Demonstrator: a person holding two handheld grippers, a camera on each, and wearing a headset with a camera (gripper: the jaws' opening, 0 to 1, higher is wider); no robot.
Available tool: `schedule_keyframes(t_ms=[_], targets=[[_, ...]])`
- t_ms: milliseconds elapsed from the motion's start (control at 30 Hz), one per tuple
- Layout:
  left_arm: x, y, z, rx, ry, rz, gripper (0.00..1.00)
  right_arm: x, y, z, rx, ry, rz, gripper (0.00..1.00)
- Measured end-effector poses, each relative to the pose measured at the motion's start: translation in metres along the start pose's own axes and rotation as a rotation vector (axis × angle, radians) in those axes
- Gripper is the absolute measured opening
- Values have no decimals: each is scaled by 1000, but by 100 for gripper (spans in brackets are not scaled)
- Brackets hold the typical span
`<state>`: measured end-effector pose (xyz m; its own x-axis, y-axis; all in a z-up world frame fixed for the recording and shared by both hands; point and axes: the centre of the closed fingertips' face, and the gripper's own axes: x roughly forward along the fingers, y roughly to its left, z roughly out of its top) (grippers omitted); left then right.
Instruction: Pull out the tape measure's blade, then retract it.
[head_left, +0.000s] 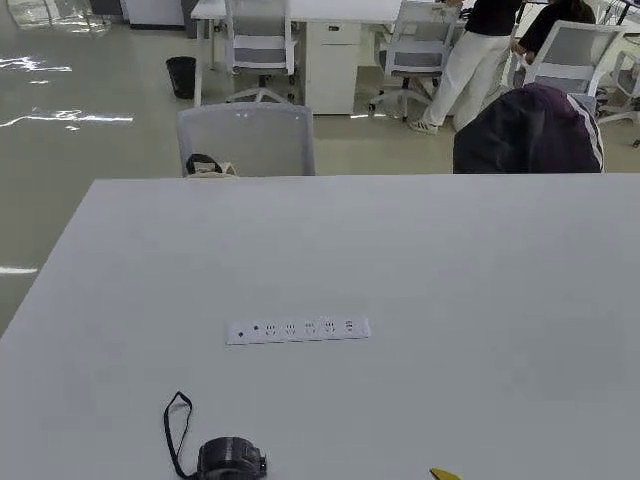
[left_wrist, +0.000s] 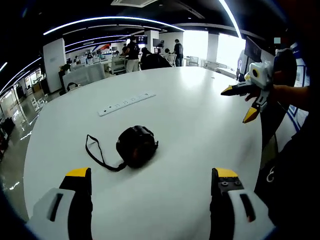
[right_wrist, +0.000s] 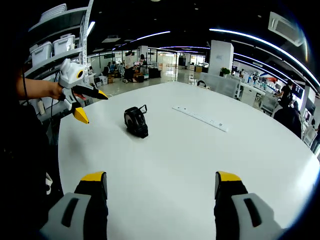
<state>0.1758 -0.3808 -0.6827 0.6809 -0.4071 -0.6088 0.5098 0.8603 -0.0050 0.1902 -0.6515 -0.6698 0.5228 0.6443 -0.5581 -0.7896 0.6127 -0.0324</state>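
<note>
A black tape measure (head_left: 232, 458) with a black wrist strap (head_left: 176, 430) lies on the white table (head_left: 400, 260) near its front edge; its blade is inside the case. In the left gripper view the tape measure (left_wrist: 136, 145) sits ahead of my open left gripper (left_wrist: 150, 182), apart from it. My right gripper (right_wrist: 161, 186) is open too, with the tape measure (right_wrist: 136, 120) further off to its left. The right gripper (left_wrist: 246, 102) shows at the right of the left gripper view, held above the table. The left gripper (right_wrist: 82, 102) shows at the left of the right gripper view.
A white power strip (head_left: 298, 330) lies flat mid-table beyond the tape measure. A grey mesh chair (head_left: 246, 138) stands at the far edge, and a dark jacket (head_left: 528, 130) hangs over another chair. People stand among desks at the back.
</note>
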Motion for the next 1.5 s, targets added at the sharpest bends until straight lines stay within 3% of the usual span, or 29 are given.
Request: schedule_keyframes(t_ms=[333, 633, 1033, 1500], targets=[[-23, -11, -9, -26, -3, -3, 99, -21, -4, 6, 24, -28, -10, 94], [-40, -11, -4, -26, -38, 21, 99, -32, -7, 7, 26, -32, -13, 94], [-37, -3, -9, -23, -42, 39, 99, -37, -7, 8, 36, -32, -12, 94], [-36, -1, -2, -22, -51, 43, 99, -36, -9, 9, 48, -34, -14, 94]])
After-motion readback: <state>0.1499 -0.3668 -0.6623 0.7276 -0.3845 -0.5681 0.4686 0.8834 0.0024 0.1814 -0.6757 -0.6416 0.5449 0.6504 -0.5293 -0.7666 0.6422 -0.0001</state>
